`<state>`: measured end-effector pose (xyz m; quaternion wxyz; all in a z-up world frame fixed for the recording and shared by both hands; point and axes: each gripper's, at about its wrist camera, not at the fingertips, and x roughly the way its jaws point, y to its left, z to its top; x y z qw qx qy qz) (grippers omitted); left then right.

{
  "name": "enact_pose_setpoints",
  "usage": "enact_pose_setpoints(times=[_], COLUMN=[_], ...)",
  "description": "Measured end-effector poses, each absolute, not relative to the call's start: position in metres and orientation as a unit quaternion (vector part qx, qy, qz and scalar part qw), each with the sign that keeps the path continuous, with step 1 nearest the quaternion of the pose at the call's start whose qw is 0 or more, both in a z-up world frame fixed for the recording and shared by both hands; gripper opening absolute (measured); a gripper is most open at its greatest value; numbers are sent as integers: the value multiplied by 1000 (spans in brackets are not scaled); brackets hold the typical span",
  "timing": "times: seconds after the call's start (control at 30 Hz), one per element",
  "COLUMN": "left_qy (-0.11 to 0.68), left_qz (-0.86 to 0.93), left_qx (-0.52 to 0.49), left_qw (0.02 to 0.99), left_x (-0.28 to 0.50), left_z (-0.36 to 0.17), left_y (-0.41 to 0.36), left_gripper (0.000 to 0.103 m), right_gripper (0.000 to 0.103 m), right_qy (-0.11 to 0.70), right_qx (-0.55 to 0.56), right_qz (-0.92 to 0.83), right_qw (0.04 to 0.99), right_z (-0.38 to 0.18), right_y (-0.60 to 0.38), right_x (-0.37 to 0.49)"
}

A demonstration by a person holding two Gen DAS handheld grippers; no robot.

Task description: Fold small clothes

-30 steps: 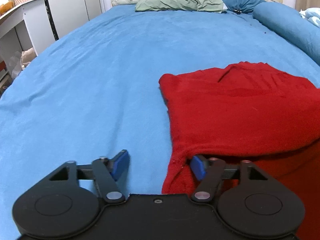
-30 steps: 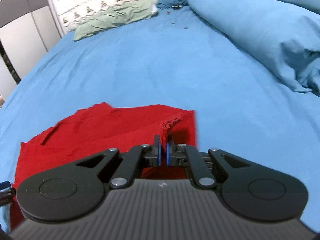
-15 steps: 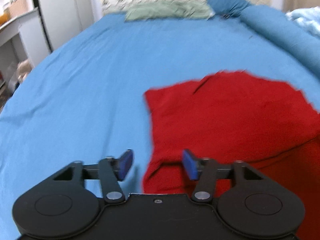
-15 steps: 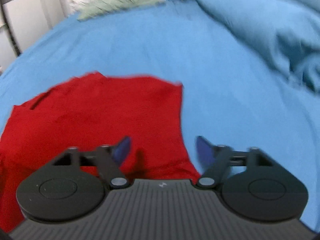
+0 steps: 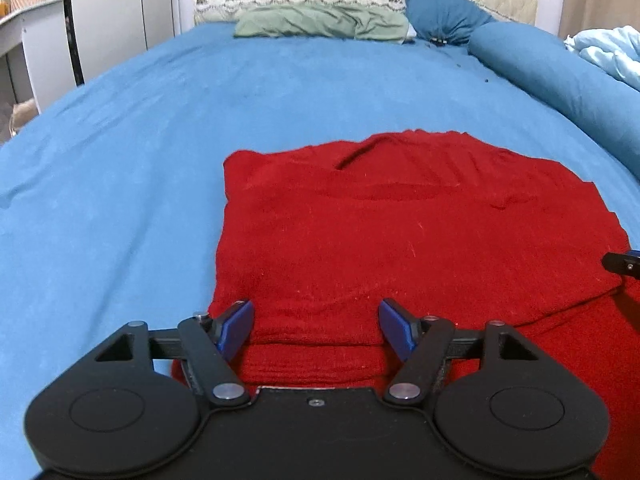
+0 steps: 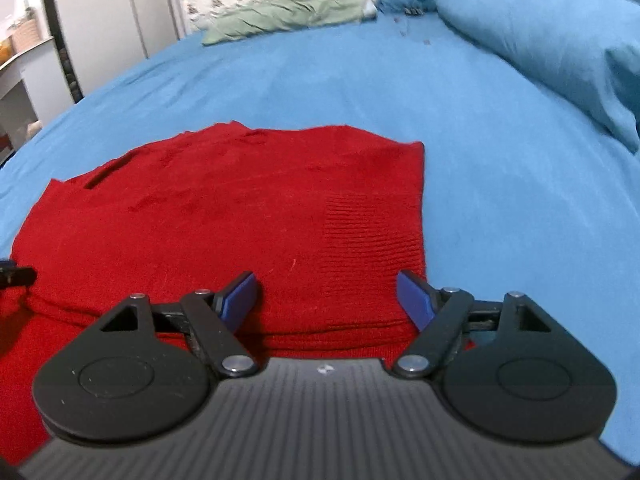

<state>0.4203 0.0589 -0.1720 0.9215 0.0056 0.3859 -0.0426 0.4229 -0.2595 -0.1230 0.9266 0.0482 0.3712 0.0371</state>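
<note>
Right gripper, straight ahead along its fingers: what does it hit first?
Most likely the red garment: the open right gripper already straddles its folded near edge. Beyond it lies only blue bedsheet; height above the cloth is unclear.

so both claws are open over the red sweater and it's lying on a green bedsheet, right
Not quite: the bedsheet is blue, not green. The only green thing is a pillow far off at the headboard. The rest holds: the left claw and the right claw are both open over the red sweater, as the left wrist view and right wrist view show.
</note>
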Motion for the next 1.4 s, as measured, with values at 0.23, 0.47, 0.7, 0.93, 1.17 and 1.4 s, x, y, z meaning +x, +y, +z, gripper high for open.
enact_pose_setpoints(times=[0.23,0.47,0.7,0.93,1.17,1.4], left_qy=[325,274,254,318,375,407], left_qz=[-31,-29,-33,-17,8,15], left_qx=[7,4,-12,-64,-97,-91], left_qw=[945,961,967,946,922,909], left_x=[382,283,161,100,84,84], left_z=[-124,-29,24,-30,-106,-153], left_y=[59,65,70,104,121,119], left_gripper=[73,86,102,100,79,59], right_gripper=[93,103,103,103,94,71], right_qy=[300,243,264,322,369,401], right_qx=[79,95,57,47,71,50], right_qz=[63,91,105,78,25,-17], right_qw=[949,961,957,942,927,915], right_z=[-79,25,109,66,-17,-72], right_y=[-272,-280,-281,-281,-270,-252], right_x=[387,279,146,49,24,29])
